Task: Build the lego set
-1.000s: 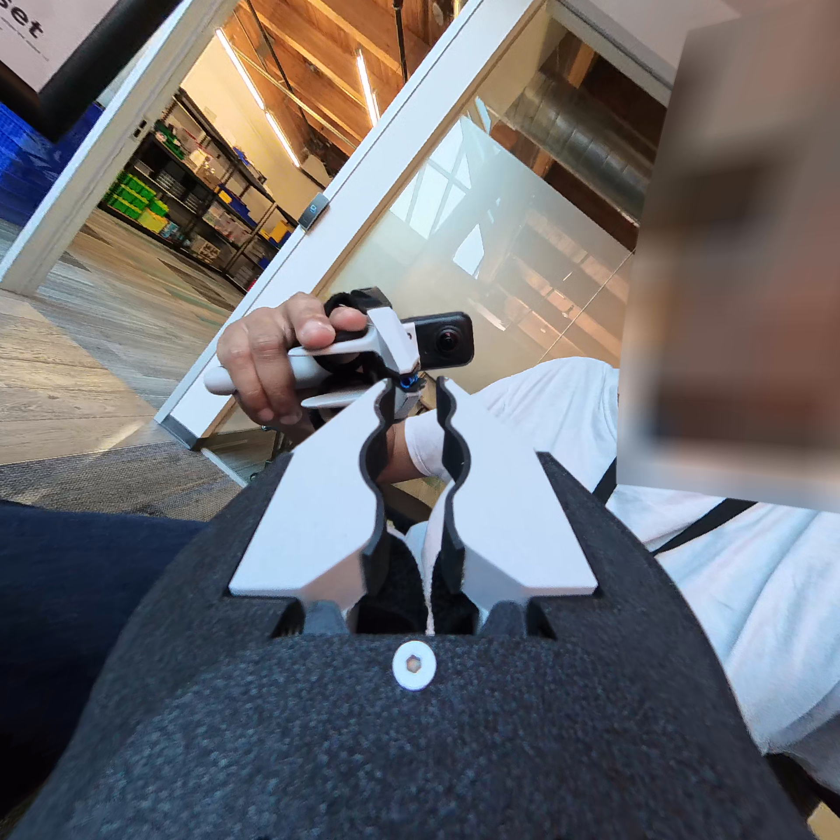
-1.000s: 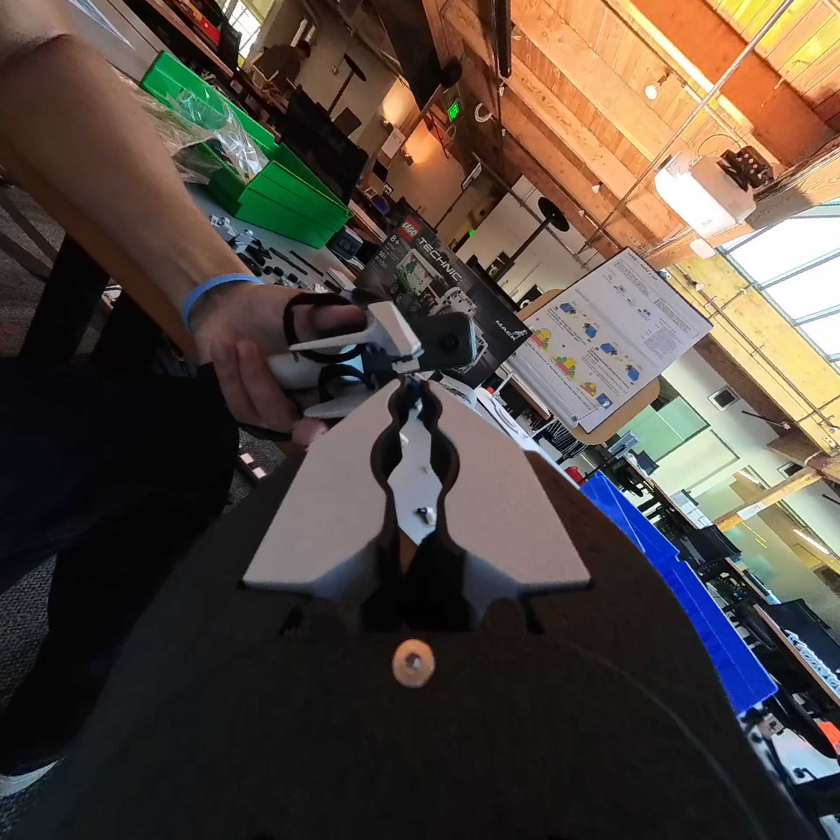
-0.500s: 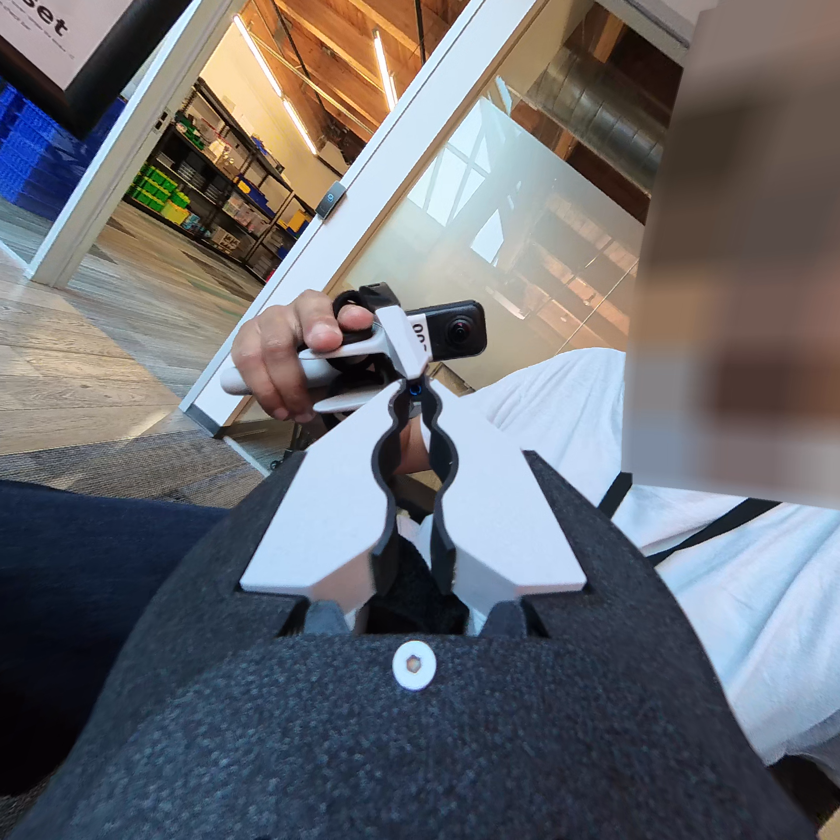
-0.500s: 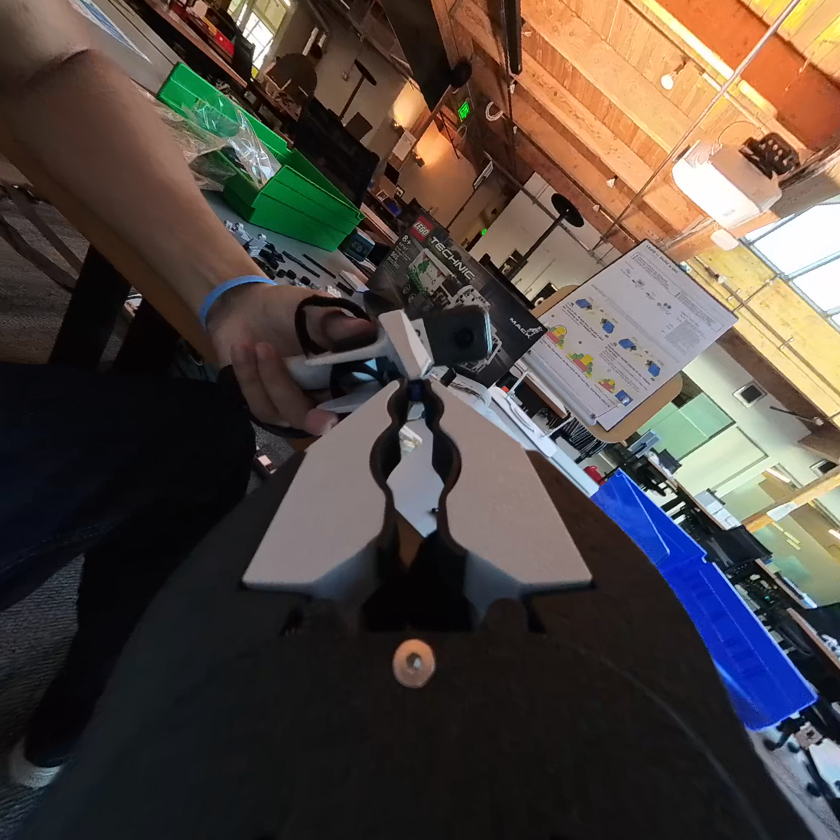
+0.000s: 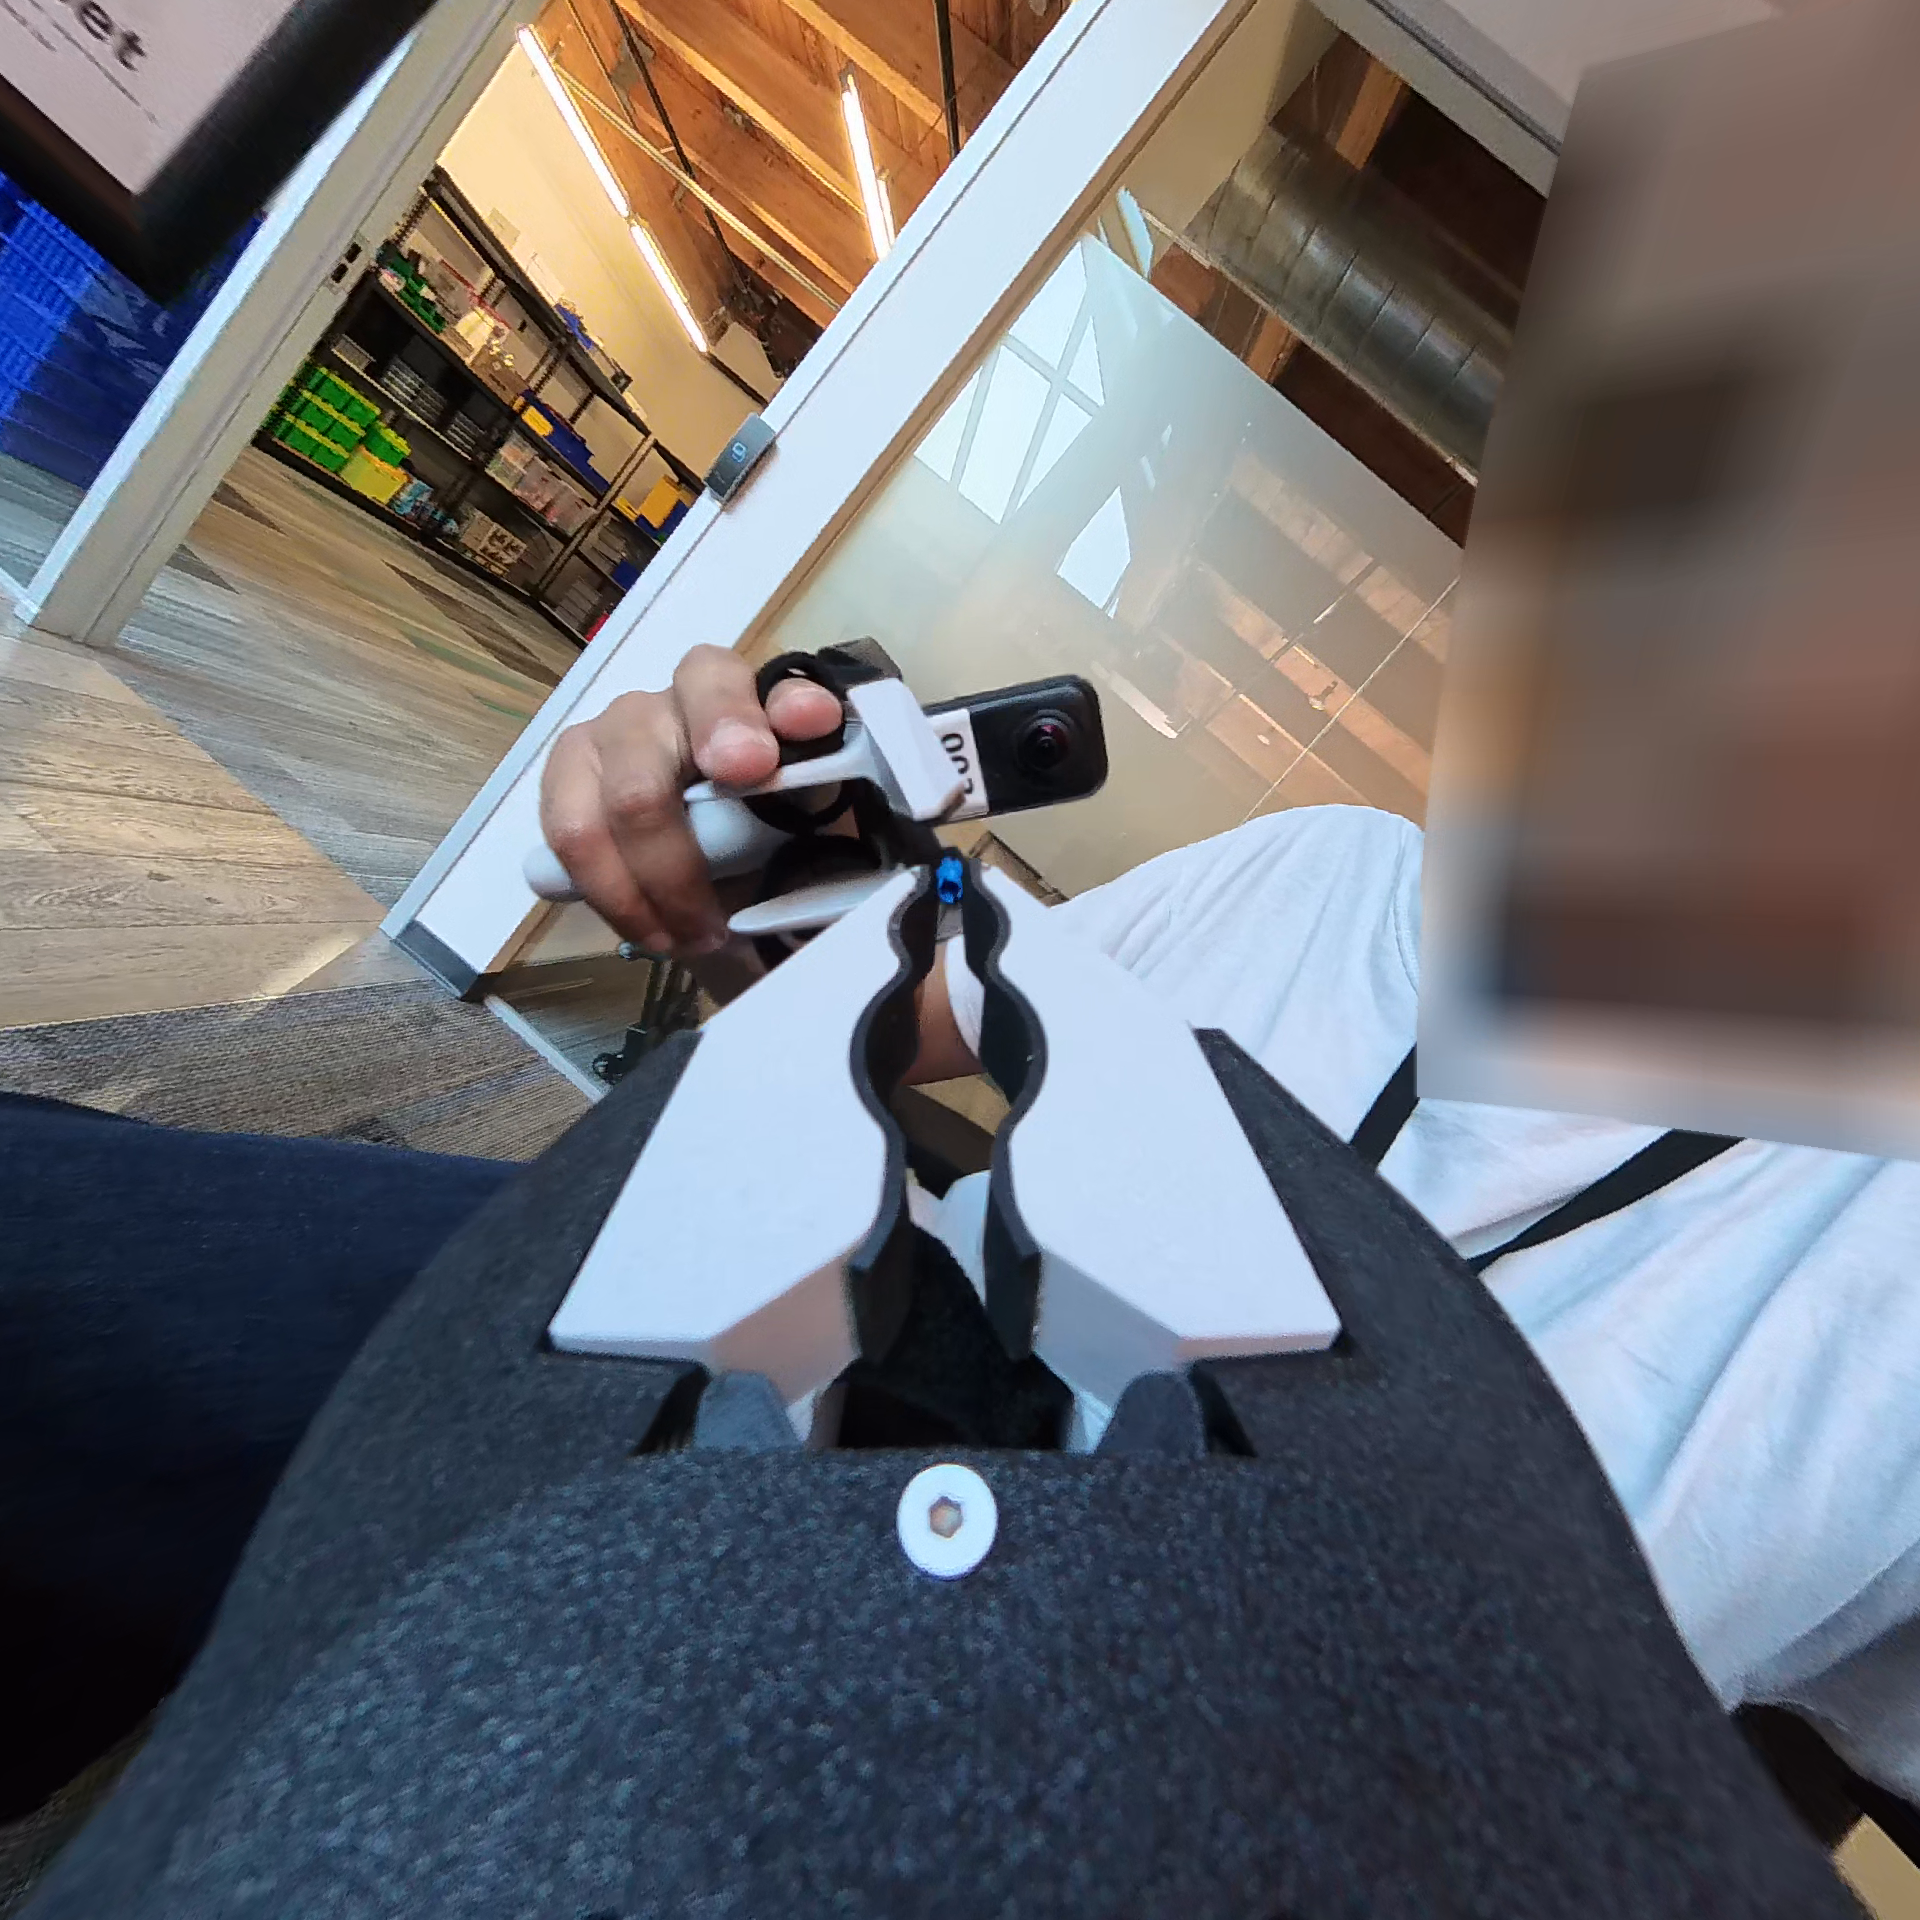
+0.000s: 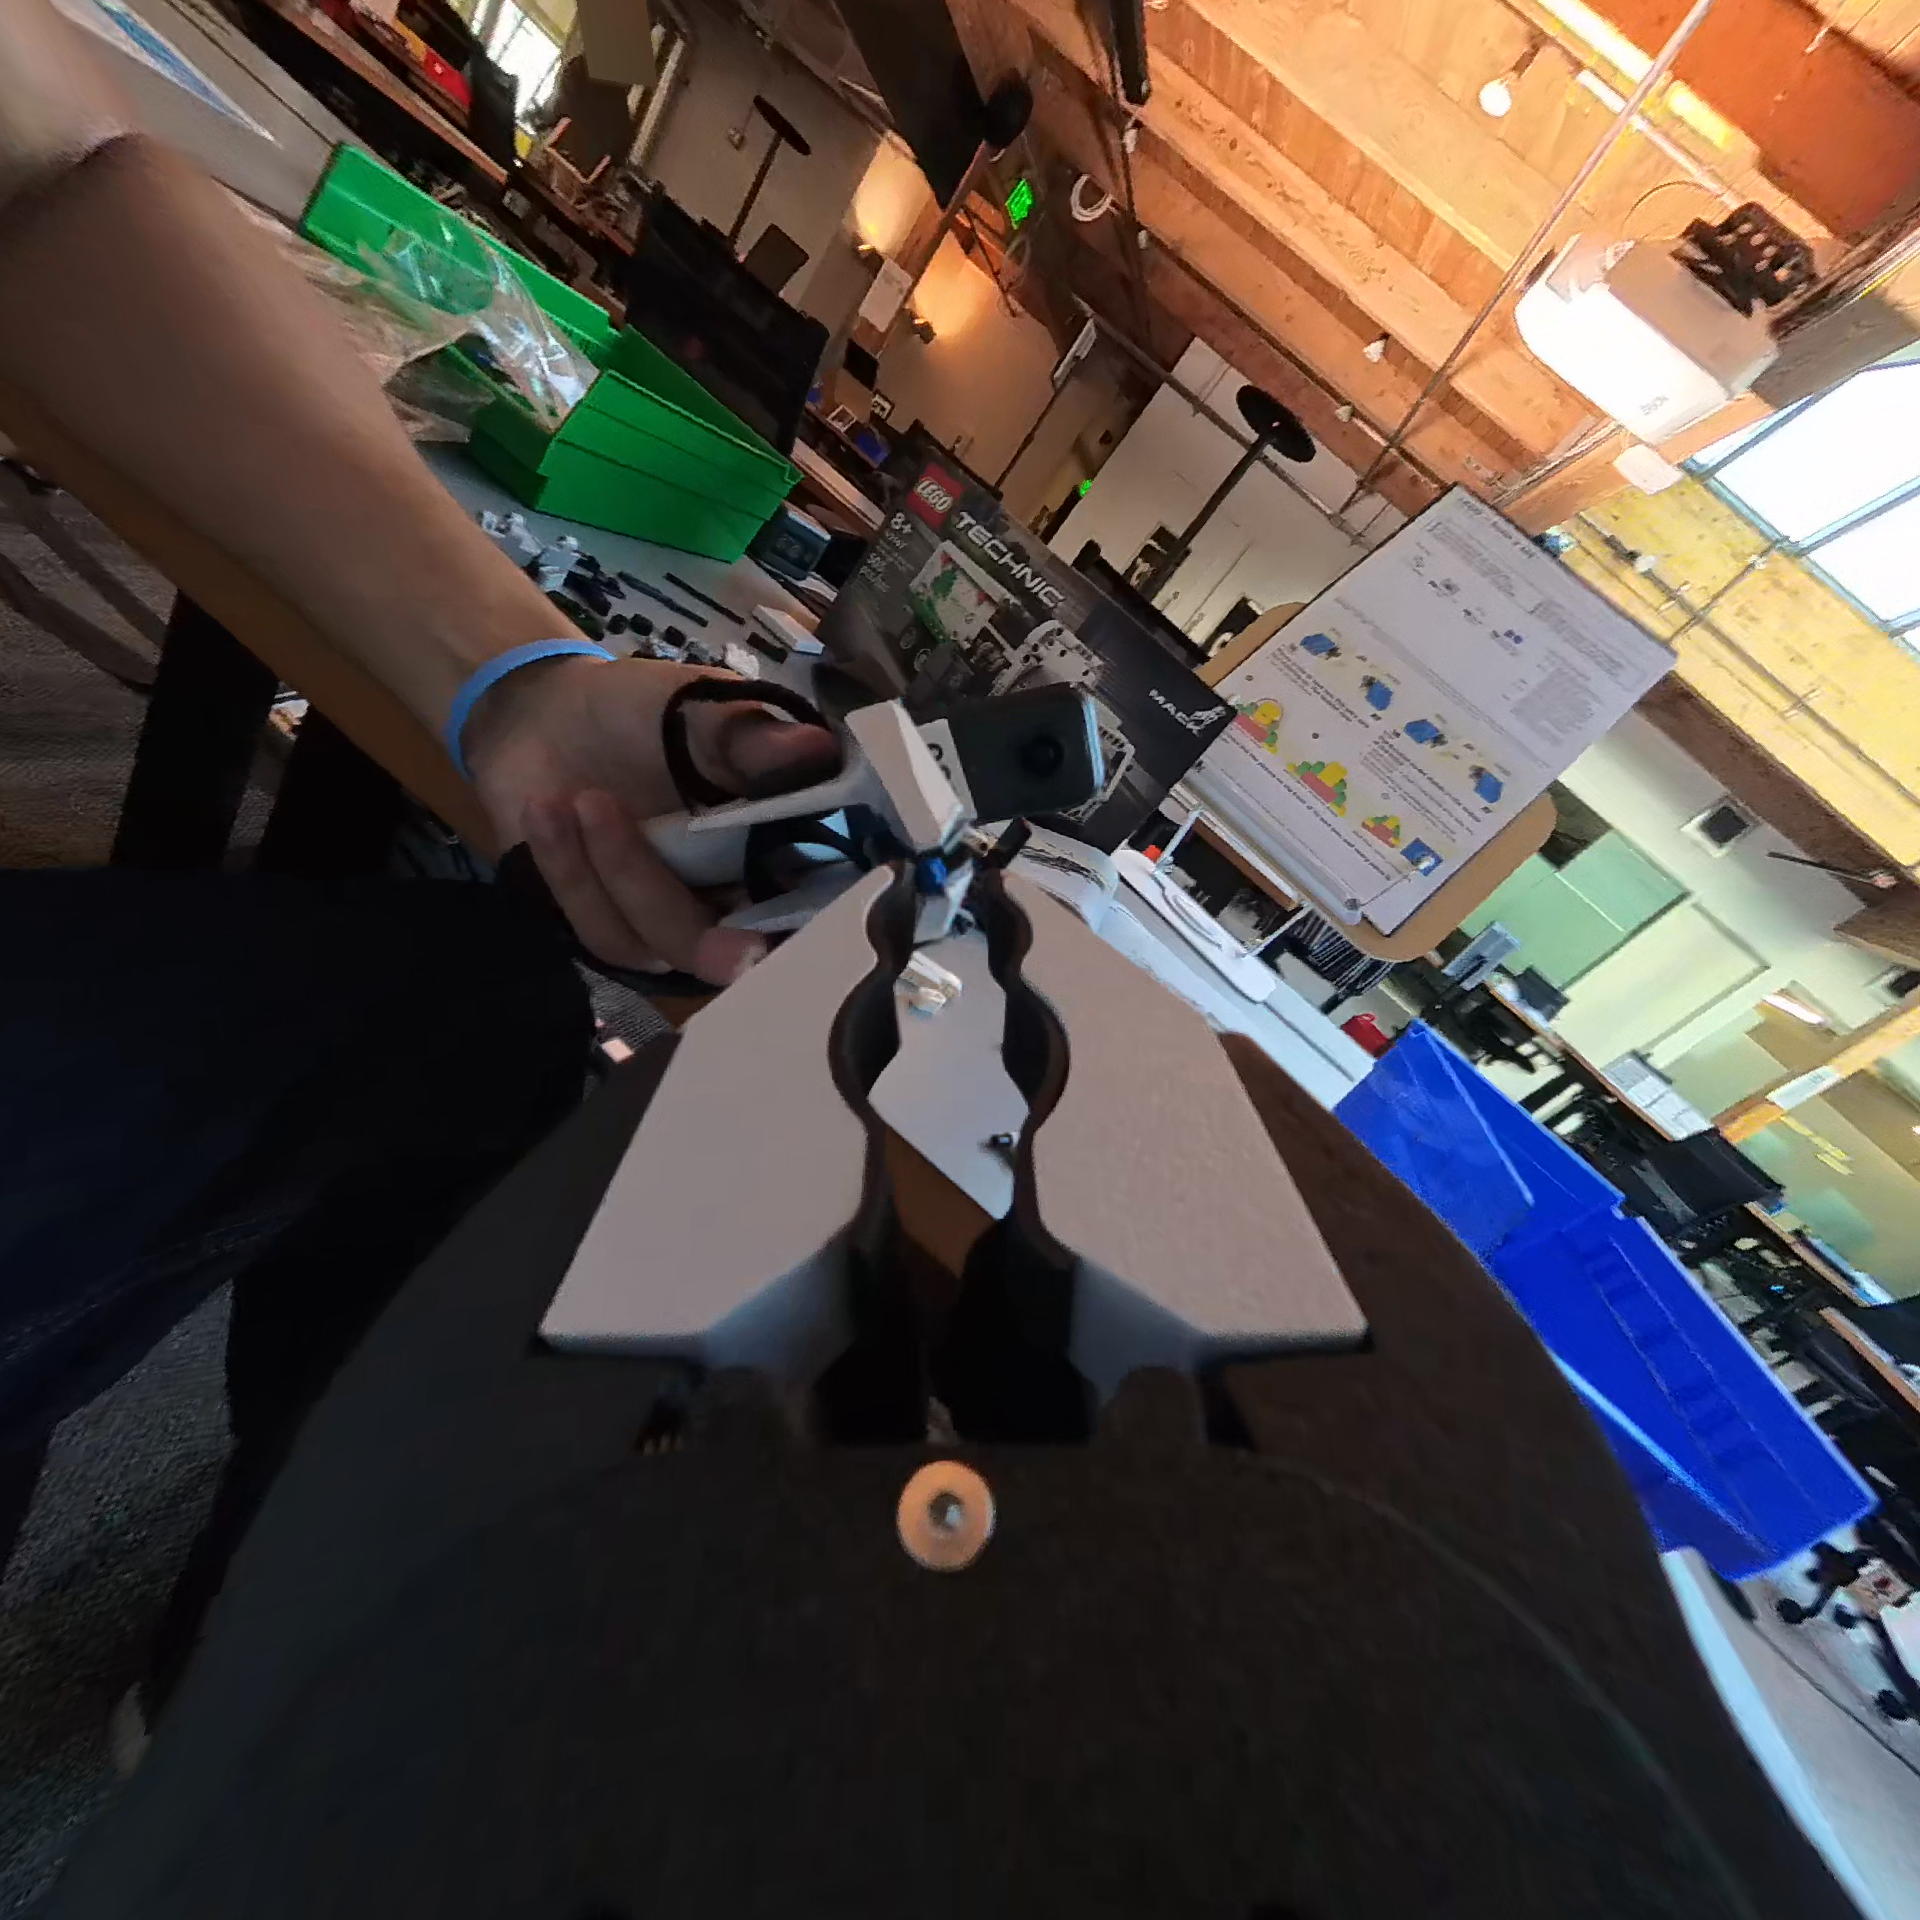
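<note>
The two grippers meet tip to tip in the air, below the table's edge. In the left wrist view my left gripper (image 5: 948, 896) is shut on a small blue pin (image 5: 948, 881) held at its very tips. The right gripper's camera (image 5: 1023, 743) and the hand holding it face me just behind the pin. In the right wrist view my right gripper (image 6: 948, 885) is open. Its pads stand apart on either side of the blue pin (image 6: 933, 868) and of the left gripper's white tips (image 6: 940, 904), without pressing on them.
A grey table (image 6: 1039, 1060) carries loose Lego parts (image 6: 644, 613), green trays (image 6: 644, 457), the set's box (image 6: 1018, 644), a propped instruction sheet (image 6: 1455, 696) and a small white piece (image 6: 925, 987). A blue bin (image 6: 1621, 1299) stands to the right. A person's white shirt (image 5: 1558, 1195) is close behind. Only a small space, under 4 cm, lies between the two pairs of fingers.
My left gripper, open a second ago, closed on the blue pin that my right gripper held. My right gripper has now opened, so the pin has passed from right to left.
</note>
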`<action>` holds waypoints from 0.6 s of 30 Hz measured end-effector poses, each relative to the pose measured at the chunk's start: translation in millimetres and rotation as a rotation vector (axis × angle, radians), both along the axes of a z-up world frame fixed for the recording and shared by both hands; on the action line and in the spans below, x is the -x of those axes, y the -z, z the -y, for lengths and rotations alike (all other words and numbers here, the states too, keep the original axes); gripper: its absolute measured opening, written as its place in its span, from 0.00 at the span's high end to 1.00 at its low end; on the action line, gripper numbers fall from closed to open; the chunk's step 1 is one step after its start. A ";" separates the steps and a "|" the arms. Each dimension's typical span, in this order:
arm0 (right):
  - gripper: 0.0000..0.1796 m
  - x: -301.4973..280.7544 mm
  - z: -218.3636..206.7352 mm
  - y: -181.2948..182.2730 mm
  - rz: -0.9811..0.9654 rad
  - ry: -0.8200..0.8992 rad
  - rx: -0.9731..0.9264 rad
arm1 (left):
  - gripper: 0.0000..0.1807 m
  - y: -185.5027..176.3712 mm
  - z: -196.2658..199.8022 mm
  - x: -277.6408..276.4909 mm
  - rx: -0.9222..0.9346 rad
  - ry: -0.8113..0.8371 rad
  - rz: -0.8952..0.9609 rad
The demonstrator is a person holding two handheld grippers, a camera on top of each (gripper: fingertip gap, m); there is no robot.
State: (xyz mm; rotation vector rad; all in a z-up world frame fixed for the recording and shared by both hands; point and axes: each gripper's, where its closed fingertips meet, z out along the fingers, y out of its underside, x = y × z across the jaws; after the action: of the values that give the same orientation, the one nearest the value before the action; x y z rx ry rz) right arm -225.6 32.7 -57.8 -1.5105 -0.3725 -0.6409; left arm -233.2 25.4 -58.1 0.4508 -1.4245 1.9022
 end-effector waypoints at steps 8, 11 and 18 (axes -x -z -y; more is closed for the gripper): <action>0.95 0.3 5.5 0.5 -0.020 -0.003 0.040 | 1.00 0.8 -2.9 -5.0 -0.009 -0.027 0.009; 0.96 -0.6 1.6 4.7 -0.012 0.007 0.058 | 1.00 1.3 -1.0 -2.7 -0.012 -0.018 0.009; 0.99 -2.2 1.0 6.0 0.019 0.030 0.064 | 1.00 1.2 -0.3 -2.9 -0.037 -0.049 0.057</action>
State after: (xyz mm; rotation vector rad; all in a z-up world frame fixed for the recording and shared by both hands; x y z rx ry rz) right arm -223.5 31.7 -63.7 -1.5738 -0.3887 -0.6726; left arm -230.3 25.7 -59.3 0.4559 -1.5009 1.9437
